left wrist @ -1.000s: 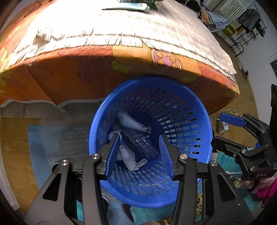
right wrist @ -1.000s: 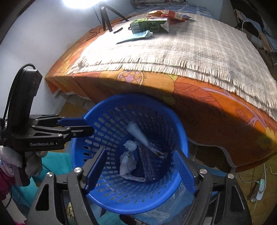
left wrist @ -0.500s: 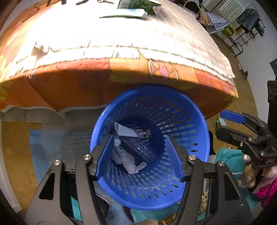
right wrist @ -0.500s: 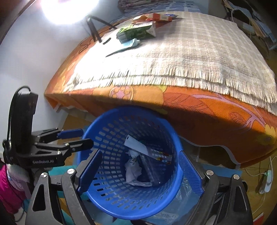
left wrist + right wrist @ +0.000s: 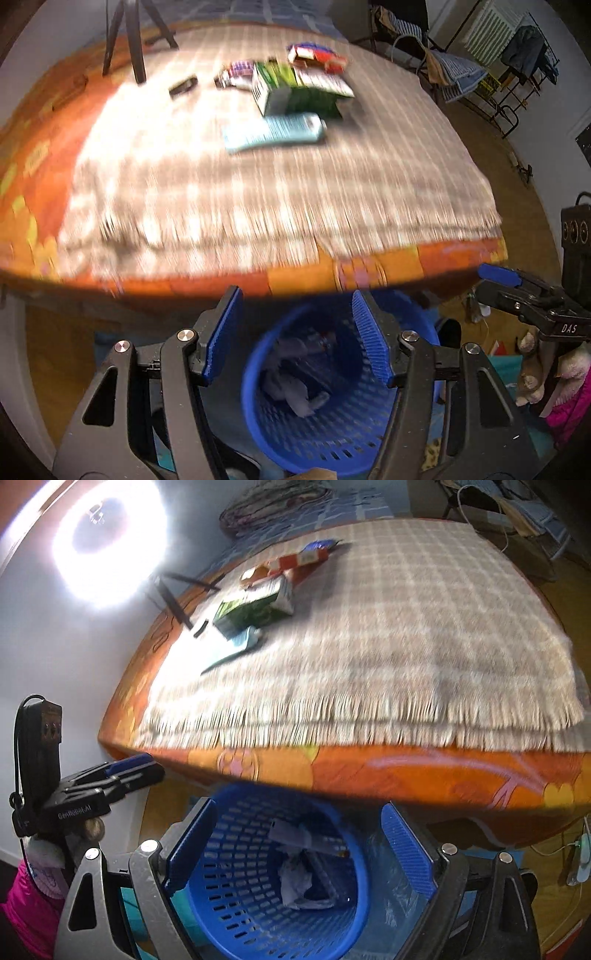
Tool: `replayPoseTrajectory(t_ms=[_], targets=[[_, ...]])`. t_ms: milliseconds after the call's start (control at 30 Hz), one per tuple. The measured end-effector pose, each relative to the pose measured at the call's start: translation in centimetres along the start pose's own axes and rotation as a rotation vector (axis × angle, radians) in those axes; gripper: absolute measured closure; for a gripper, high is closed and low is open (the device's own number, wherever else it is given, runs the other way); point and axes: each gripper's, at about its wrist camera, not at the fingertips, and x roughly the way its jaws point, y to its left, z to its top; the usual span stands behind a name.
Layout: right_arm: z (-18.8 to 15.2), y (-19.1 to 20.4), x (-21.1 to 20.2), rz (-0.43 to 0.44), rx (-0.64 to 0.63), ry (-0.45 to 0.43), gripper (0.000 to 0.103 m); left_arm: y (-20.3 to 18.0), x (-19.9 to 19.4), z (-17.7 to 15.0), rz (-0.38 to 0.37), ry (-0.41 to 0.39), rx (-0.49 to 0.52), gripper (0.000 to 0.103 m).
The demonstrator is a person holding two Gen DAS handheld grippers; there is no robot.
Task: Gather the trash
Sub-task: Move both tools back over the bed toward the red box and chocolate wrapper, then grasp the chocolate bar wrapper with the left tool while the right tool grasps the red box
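Both grippers risen off basket (image 5: 325, 406), jaws apart, empty. Carton (image 5: 295, 92), tube (image 5: 273, 133) beyond basket; your fast swing risks knocking them.

"DAS" on right hand-held gripper (image 5: 495, 282); "GenRobot.AI" on left hand-held gripper (image 5: 135, 768)

bed (image 5: 406, 775) | checked blanket (image 5: 388, 646) on top | cartons (image 5: 295, 88), tube (image 5: 273, 131) on blanket

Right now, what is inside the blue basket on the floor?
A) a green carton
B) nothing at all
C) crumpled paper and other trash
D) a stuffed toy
C: crumpled white paper and other scraps lie at the bottom of the blue basket, while the green carton sits up on the checked blanket.
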Motion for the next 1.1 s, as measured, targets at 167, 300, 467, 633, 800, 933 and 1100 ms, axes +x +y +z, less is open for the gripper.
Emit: replayPoseTrajectory(t_ms=[167,300,467,633,800,933,1100], targets=[[3.3,-0.2,-0.8,-0.010,-0.006,-0.055,0.011,1.7,-0.3,3.6,0.020,-0.027,-0.003,0.040],[6.7,0.0,-1.5,-0.004,-0.005,-0.108,0.011,3.1,-0.2,6.7,0.042,-0.052,-0.009,0.040],[10.7,0.4,-1.8,0.001,-0.011,-0.171,0.011,5.0,0.1,10.2,0.044,-0.091,-0.049,0.040],[15.4,0.1,-0.1,0.042,0.034,-0.185,0.011,6.6,1.3,14.0,0.015,-0.118,-0.118,0.040],[19.3,-0.6,2.9,0.092,0.112,-0.194,0.011,7.4,3.3,17.5,-0.002,-0.124,-0.161,0.040],[21.8,-1.1,5.9,0.126,0.155,-0.176,0.011,8.2,5.3,20.1,0.000,-0.118,-0.188,0.040],[24.2,-2.5,9.3,0.155,0.212,-0.160,0.012,9.2,8.3,22.1,-0.019,-0.090,-0.220,0.040]])
